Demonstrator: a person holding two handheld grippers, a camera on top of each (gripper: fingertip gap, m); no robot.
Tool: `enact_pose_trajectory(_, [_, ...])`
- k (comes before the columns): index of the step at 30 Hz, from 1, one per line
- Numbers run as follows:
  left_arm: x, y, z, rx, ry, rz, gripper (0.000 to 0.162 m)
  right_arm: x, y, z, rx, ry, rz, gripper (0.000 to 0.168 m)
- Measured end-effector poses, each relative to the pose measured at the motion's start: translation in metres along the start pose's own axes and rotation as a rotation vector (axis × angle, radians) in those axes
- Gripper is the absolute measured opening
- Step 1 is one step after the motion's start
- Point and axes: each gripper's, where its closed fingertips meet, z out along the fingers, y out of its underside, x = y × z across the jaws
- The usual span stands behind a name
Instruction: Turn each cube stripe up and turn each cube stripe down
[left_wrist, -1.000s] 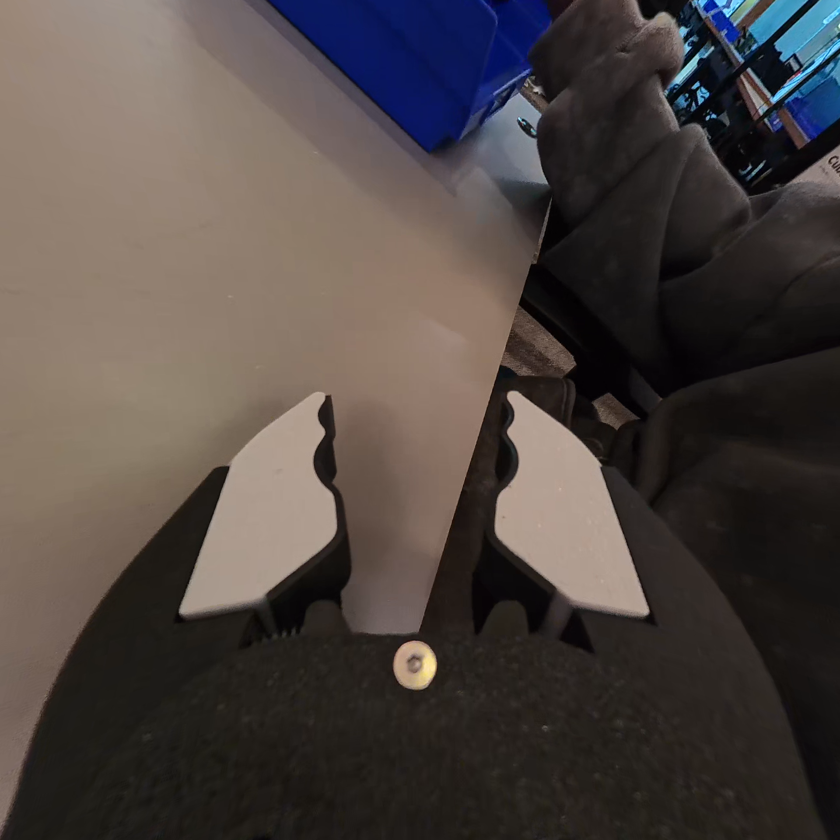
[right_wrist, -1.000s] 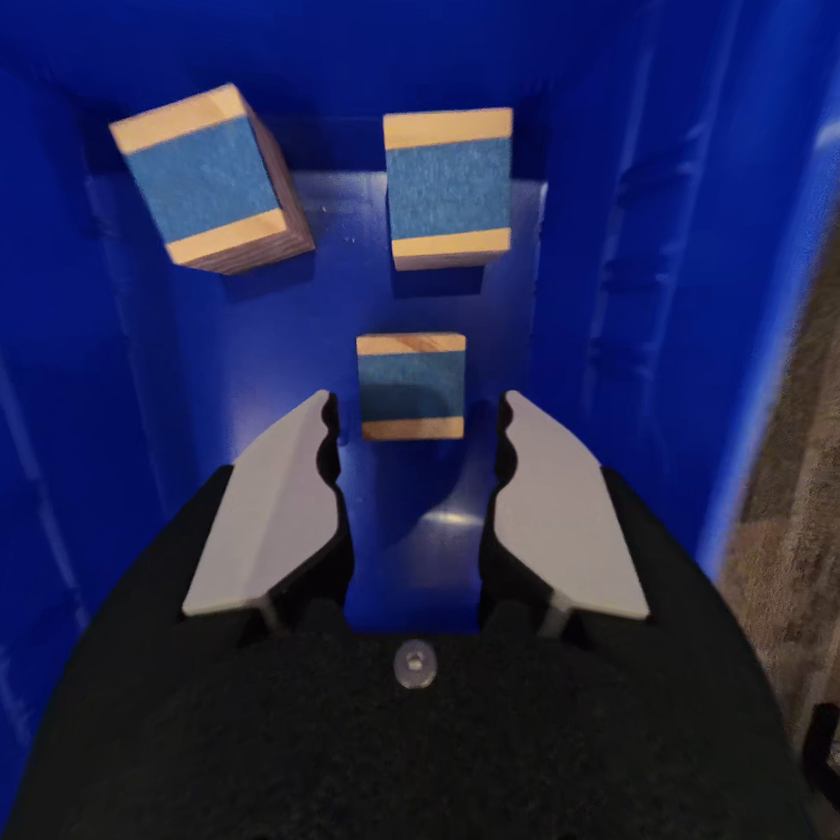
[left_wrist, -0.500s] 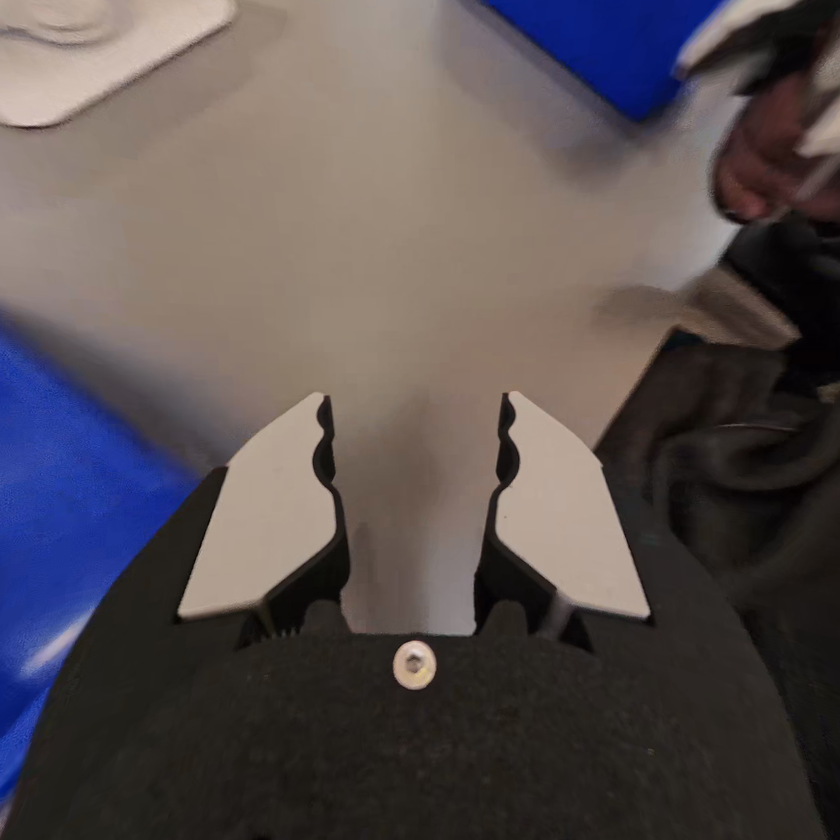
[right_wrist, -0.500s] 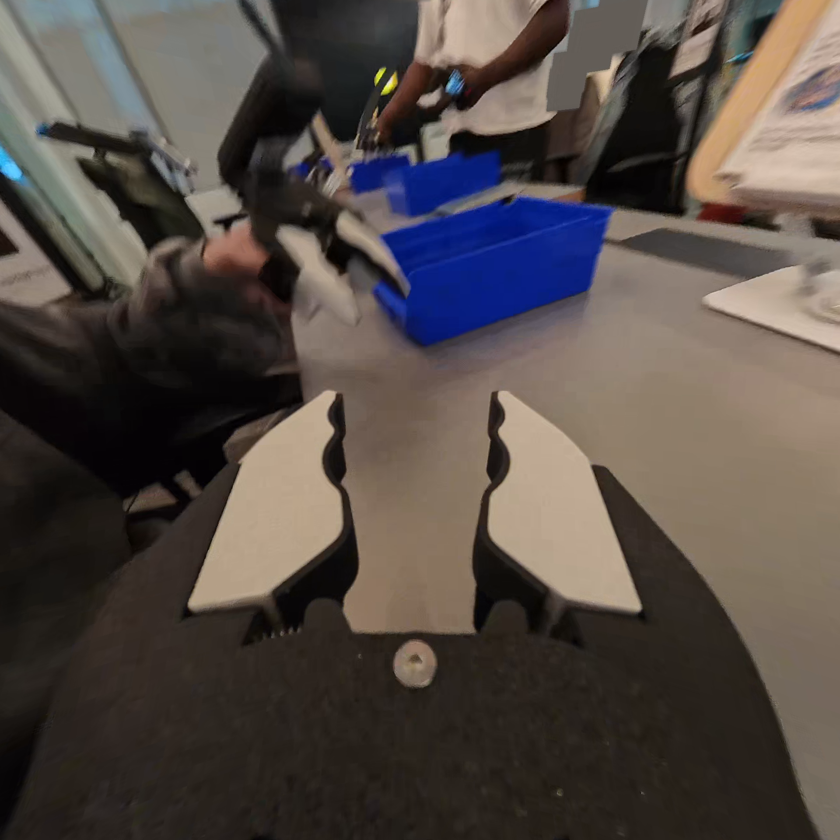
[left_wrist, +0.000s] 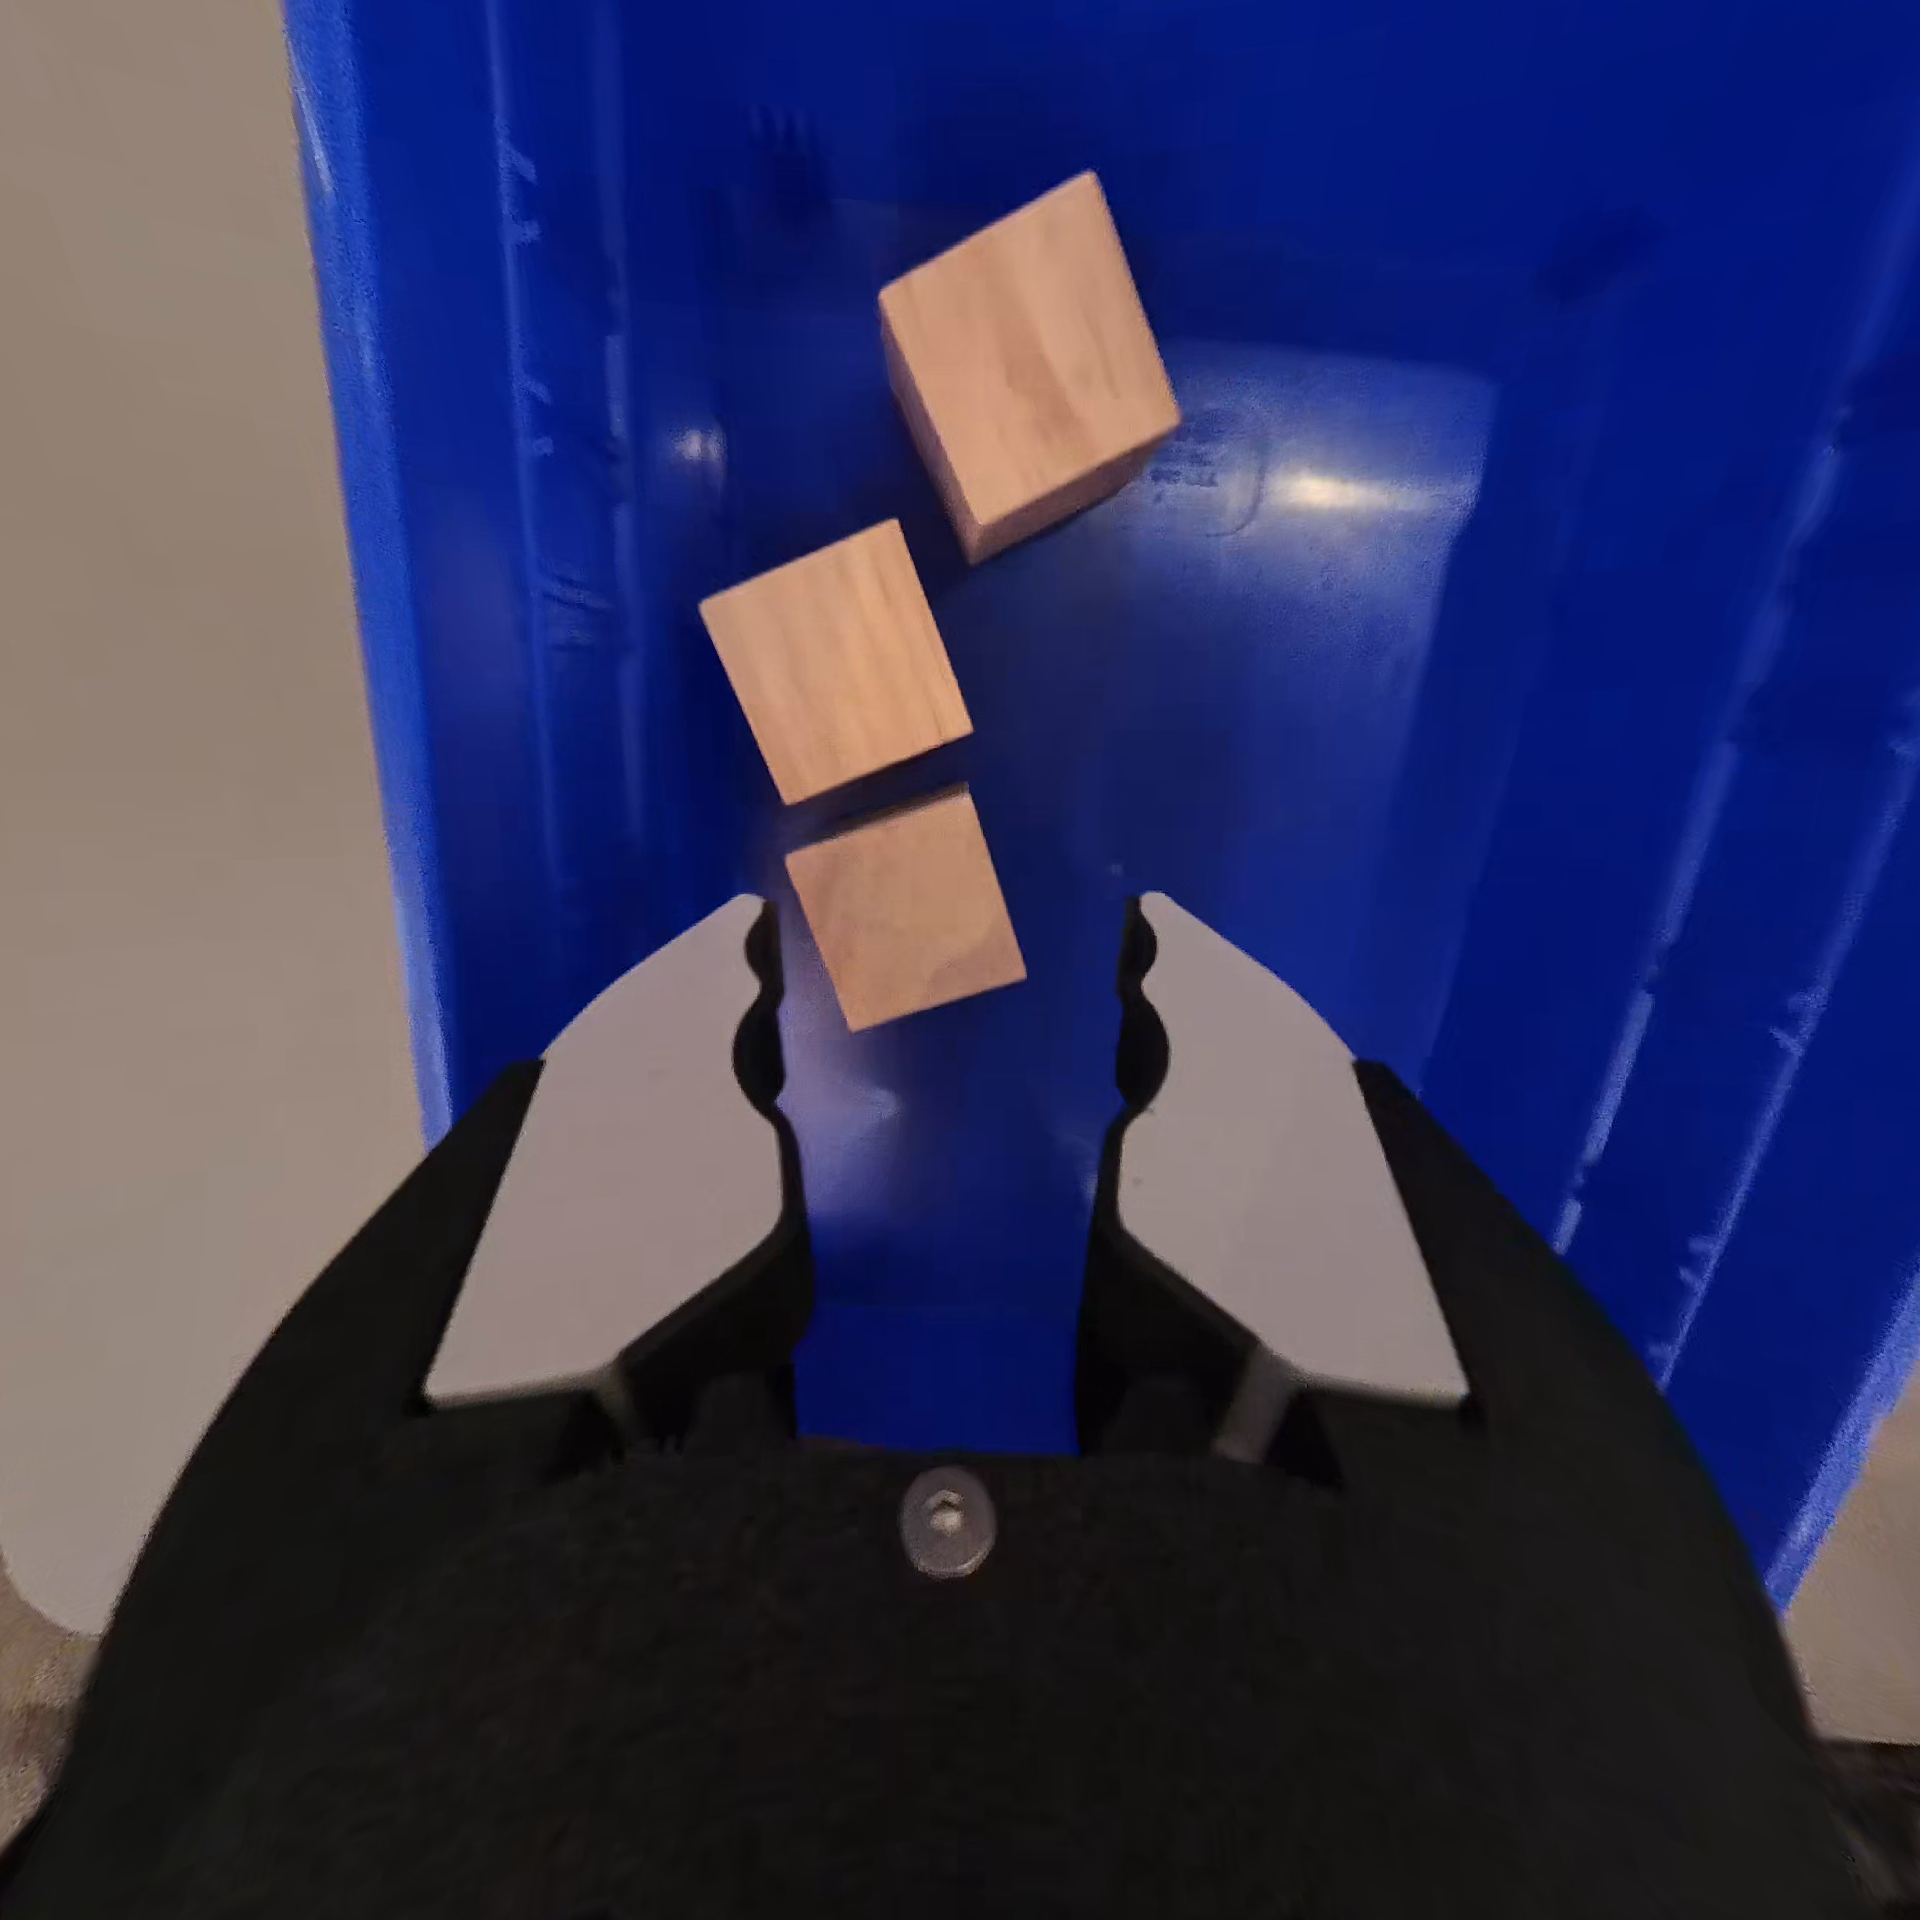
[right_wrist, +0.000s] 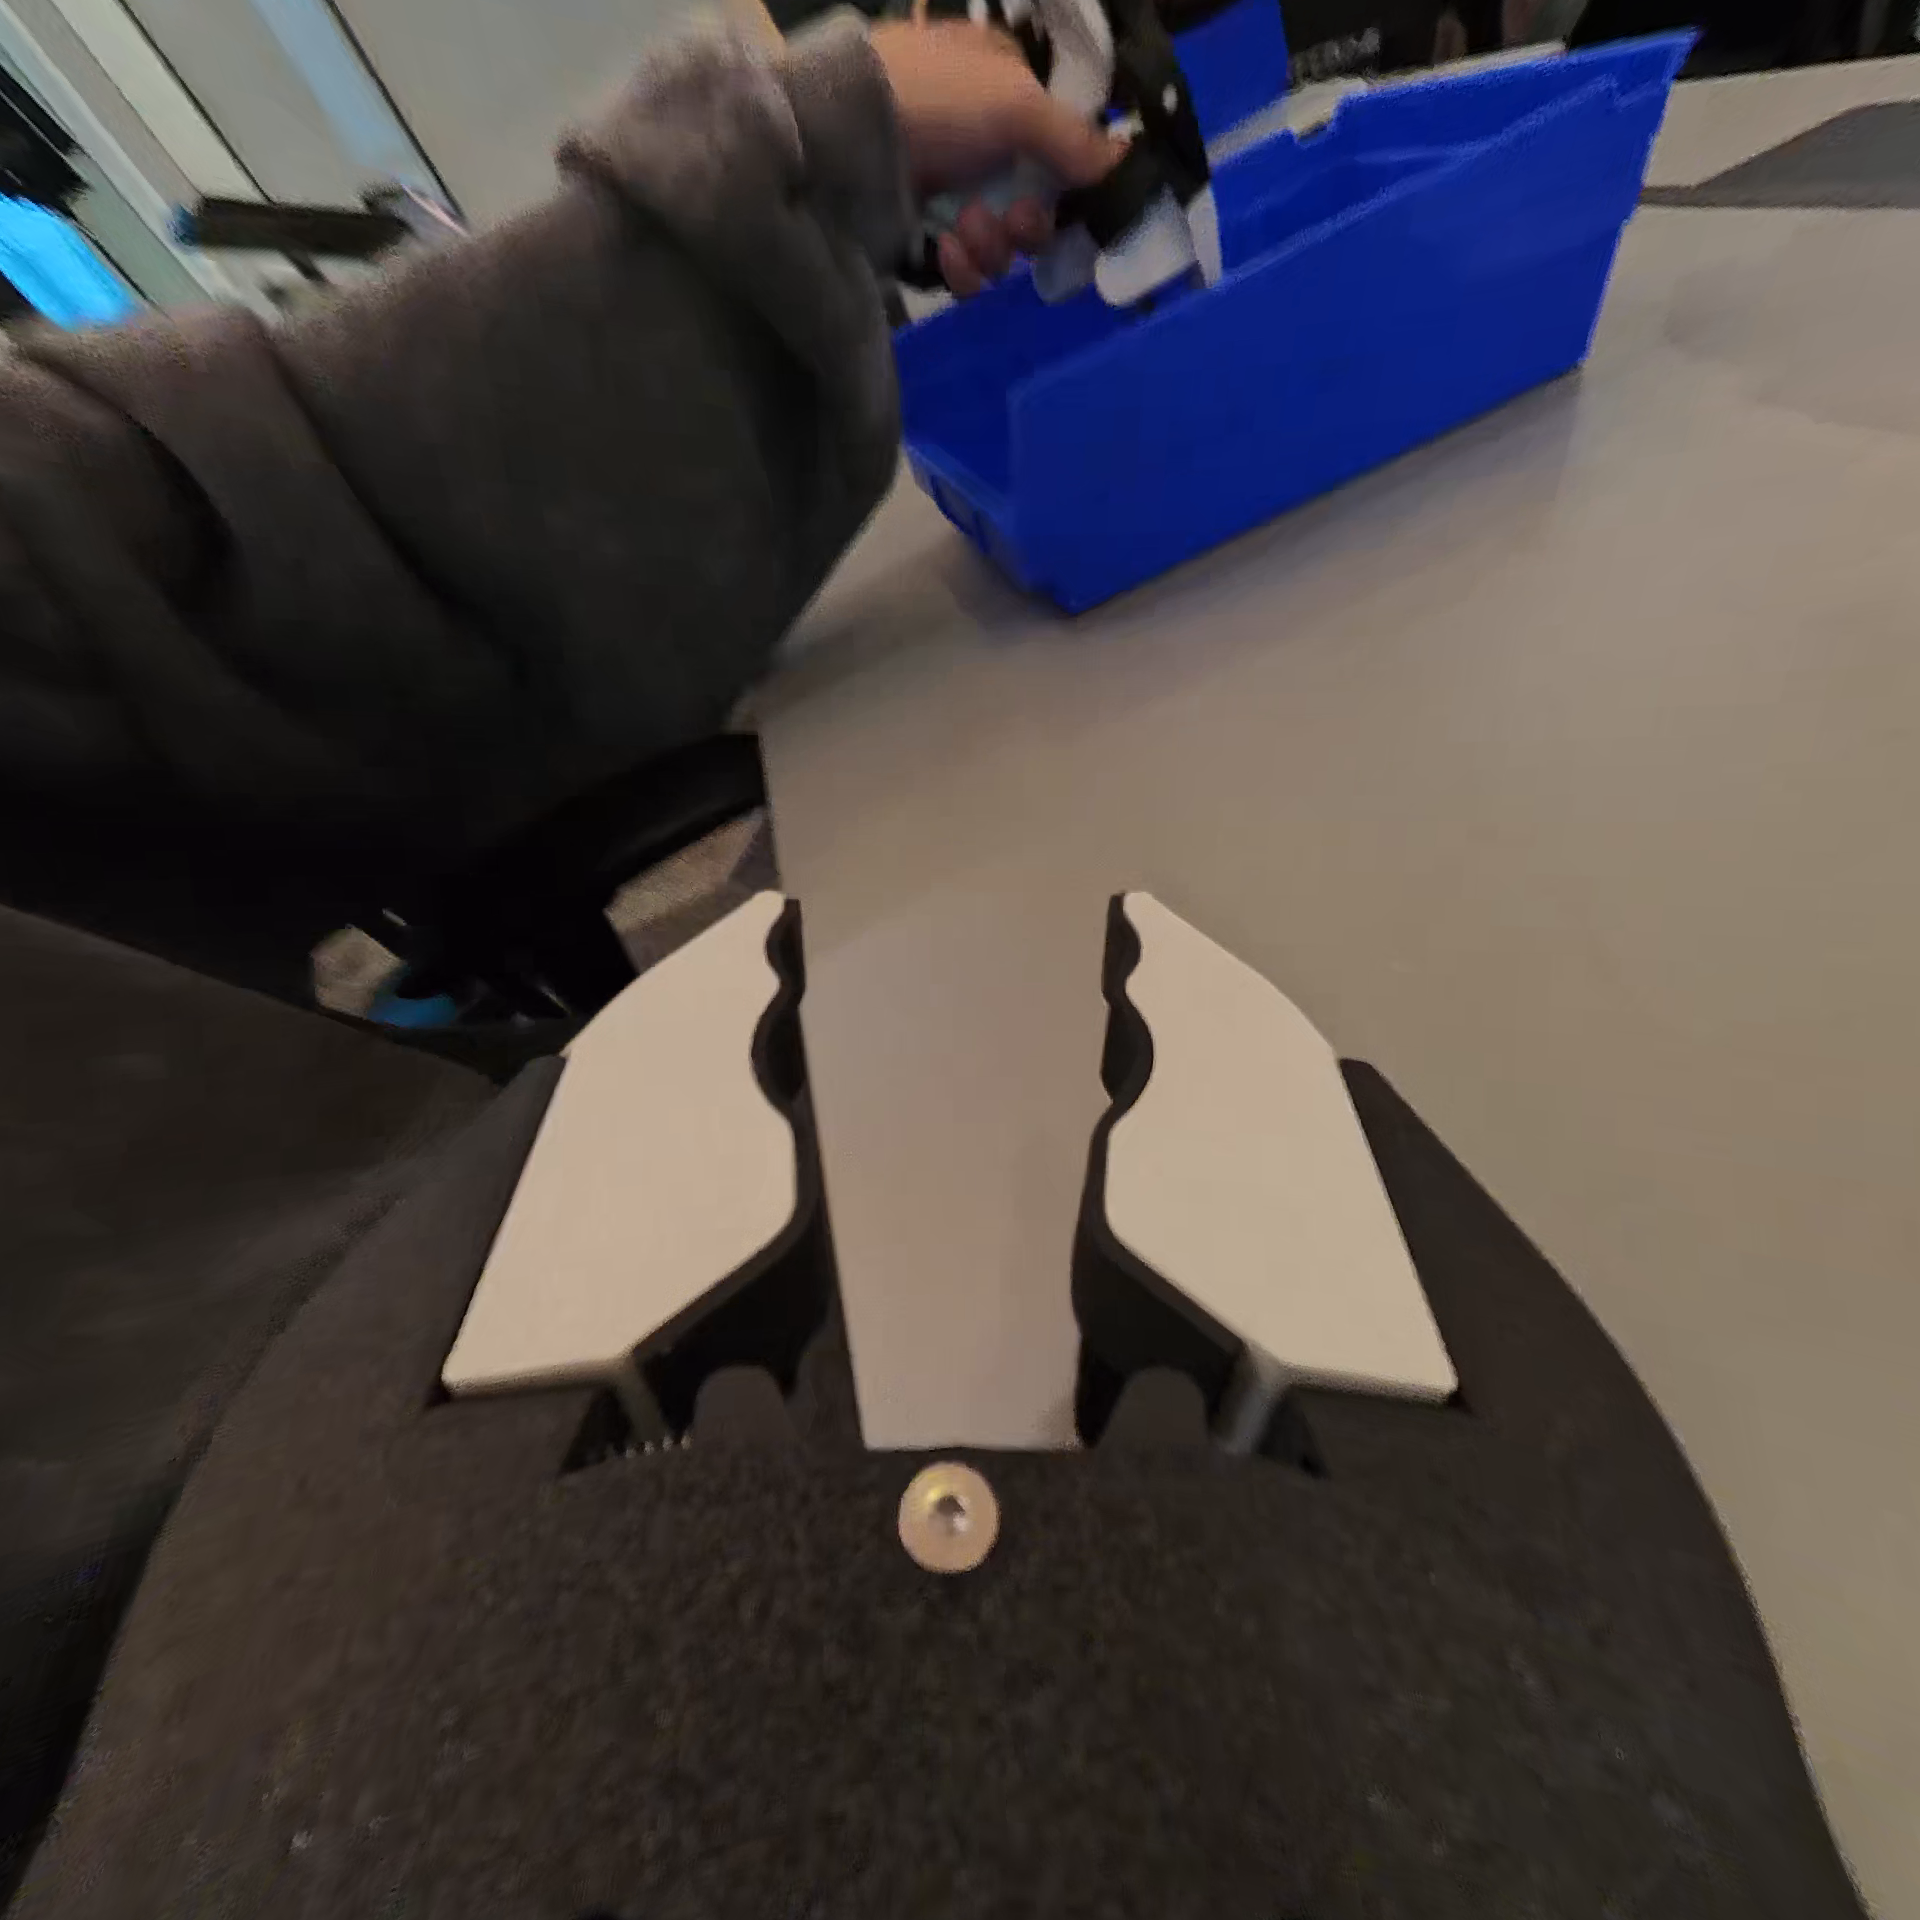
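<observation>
Grey tabletop (right_wrist: 1455, 831) is carrying a blue bin (left_wrist: 1351, 727) where three plain-faced wooden cubes are lying; the nearest cube (left_wrist: 904, 920) looks light and rigid, best pinched on opposite flat sides; left gripper (left_wrist: 948, 909) and right gripper (right_wrist: 948, 914) are both gaping empty

In the left wrist view the three wooden cubes (left_wrist: 902, 920) in the blue bin (left_wrist: 1558, 727) show only plain faces, so any stripe is out of sight, and the bin's far end and right wall run off the picture's edges. In the right wrist view the grey sleeve (right_wrist: 499, 436) and the hand (right_wrist: 987, 135) over the bin at the table's (right_wrist: 1455, 779) far edge are smeared. The left gripper (right_wrist: 1132, 239) in that hand is blurred and partly behind the bin wall, so its jaws cannot be read there.
</observation>
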Motion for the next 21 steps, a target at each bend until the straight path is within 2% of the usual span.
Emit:
enact_pose_trajectory(5, [-0.009,0.007,0.028,-0.102,-0.073,-0.055,0.066,0.012,0.019,-0.001,-0.08,0.048,-0.03,0.055])
enact_pose_trajectory(6, [-0.012,0.009,0.032,-0.117,-0.075,-0.076,0.063,0.011,0.019,-0.001,-0.081,0.042,-0.024,0.055])
enact_pose_trajectory(7, [-0.014,0.01,0.037,-0.125,-0.068,-0.102,0.05,0.01,0.02,0.0,-0.087,0.035,-0.019,0.055])
enact_pose_trajectory(10, [-0.008,0.004,0.036,-0.094,0.045,-0.169,0.046,0.007,0.026,0.002,-0.121,0.034,-0.036,0.055])
enact_pose_trajectory(16, [0.004,-0.002,-0.011,0.016,0.189,-0.097,0.046,0.015,0.025,-0.004,-0.127,0.088,-0.084,0.054])
enact_pose_trajectory(19, [0.013,0.003,-0.042,0.111,0.272,-0.06,0.046,0.026,0.018,-0.011,-0.073,0.102,-0.019,0.054])
enact_pose_trajectory(21, [0.034,0.011,-0.058,0.159,0.384,-0.034,0.046,0.038,0.013,-0.016,-0.031,0.123,0.047,0.054])
